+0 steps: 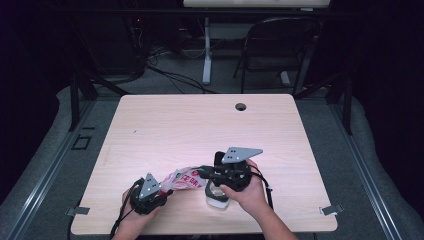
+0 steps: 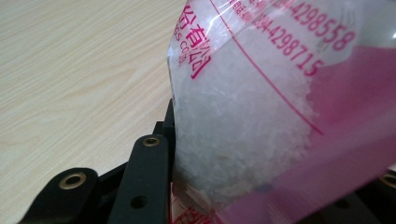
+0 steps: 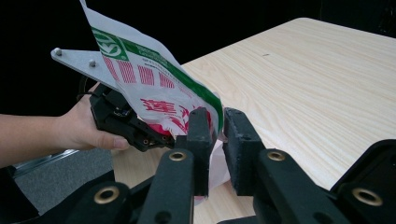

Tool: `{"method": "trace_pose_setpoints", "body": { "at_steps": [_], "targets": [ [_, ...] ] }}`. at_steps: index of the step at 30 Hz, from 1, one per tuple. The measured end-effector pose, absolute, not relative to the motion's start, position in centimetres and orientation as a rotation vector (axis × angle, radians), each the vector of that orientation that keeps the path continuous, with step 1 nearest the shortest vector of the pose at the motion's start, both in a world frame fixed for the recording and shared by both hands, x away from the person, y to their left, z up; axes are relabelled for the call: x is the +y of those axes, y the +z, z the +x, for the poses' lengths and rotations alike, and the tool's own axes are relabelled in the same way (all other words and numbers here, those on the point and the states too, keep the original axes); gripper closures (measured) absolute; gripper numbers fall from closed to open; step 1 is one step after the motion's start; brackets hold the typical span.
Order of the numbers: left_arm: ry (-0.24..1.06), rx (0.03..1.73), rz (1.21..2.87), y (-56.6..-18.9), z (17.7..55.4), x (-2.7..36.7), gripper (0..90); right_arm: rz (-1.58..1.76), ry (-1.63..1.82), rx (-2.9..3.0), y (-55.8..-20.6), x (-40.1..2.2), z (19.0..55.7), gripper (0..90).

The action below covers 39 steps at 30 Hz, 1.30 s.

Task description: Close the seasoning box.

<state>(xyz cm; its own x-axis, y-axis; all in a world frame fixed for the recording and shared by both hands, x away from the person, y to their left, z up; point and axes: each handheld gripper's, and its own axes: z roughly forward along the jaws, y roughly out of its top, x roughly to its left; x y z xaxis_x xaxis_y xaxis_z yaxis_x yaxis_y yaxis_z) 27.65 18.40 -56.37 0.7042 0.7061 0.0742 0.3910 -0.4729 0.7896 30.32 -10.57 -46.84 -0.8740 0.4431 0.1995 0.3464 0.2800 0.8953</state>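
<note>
The bag (image 1: 182, 179) of white grains hangs between the two grippers, just above the near edge of the table (image 1: 200, 125). The left gripper (image 1: 150, 192) pinches its full end, probably to carry the weight. The right gripper (image 3: 215, 135) has its jaws nearly together around the bag's thin edge, apparently to pull it open. The left gripper view shows the coarse crystals (image 2: 243, 130) up close; the right gripper view shows the green-bordered print.

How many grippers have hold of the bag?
2. The left gripper clamps the bag at its granule-filled end near the table's front edge; the right gripper pinches its other end.
</note>
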Motion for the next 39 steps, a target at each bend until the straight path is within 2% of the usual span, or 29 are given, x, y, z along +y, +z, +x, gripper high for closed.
{"method": "trace_pose_setpoints", "body": {
  "at_steps": [11, 25, 39],
  "targets": [
    [0.55, 0.847, 2.133, -56.3, 27.7, 18.3, 68.0, 0.766, 1.663, 2.456, -47.2, -10.7, 30.4, 89.1],
    [0.676, 0.823, 2.146, -55.7, 27.6, 17.7, 68.1, 0.78, 1.664, 2.443, -47.5, -11.4, 30.2, 90.0],
    [0.741, 0.771, 2.167, -55.1, 27.7, 16.7, 68.1, 0.808, 1.651, 2.411, -47.7, -12.6, 29.4, 90.0]
  ]
}}
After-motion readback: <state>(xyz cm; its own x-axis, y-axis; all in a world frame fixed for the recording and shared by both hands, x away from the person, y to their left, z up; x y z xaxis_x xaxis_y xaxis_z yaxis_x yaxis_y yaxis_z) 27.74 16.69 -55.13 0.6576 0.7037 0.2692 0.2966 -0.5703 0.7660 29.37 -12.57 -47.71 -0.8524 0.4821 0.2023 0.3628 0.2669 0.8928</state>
